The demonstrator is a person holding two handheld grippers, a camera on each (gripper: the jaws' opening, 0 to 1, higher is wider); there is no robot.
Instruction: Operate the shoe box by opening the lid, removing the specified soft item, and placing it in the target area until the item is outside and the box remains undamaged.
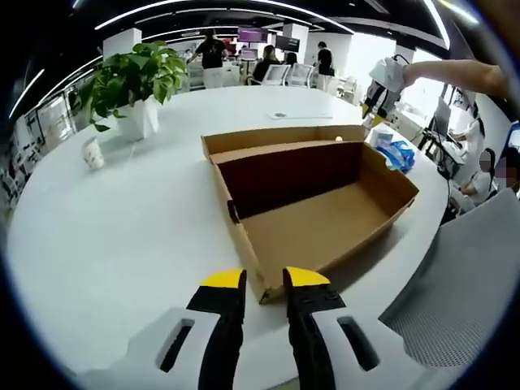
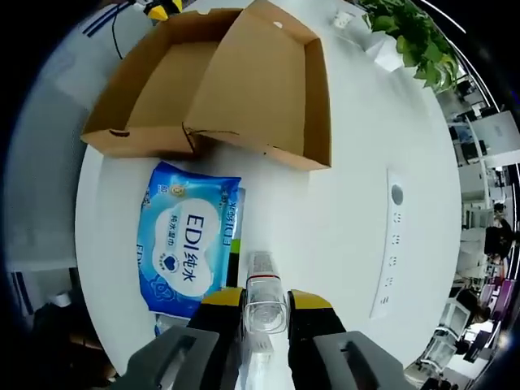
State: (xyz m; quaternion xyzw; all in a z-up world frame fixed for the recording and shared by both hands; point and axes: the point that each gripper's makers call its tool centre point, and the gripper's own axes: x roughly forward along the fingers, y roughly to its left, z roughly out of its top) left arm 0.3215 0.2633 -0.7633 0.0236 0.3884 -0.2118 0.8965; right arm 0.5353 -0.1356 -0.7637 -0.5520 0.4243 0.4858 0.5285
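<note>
shoe box (image 1: 313, 203) sits open on the white bench (image 1: 122, 236), cardboard, nothing showing inside. the wet wipes pack (image 2: 188, 240), blue, reads "EDI 纯水", lies flat on the bench just beside the box. right gripper (image 2: 266, 302) is clamped on a clear plastic bottle (image 2: 264, 305) right next to the pack. left gripper (image 1: 264, 279) has its jaws slightly apart, holding nothing, near the box corner. potted plant (image 1: 134, 81) further back.
</note>
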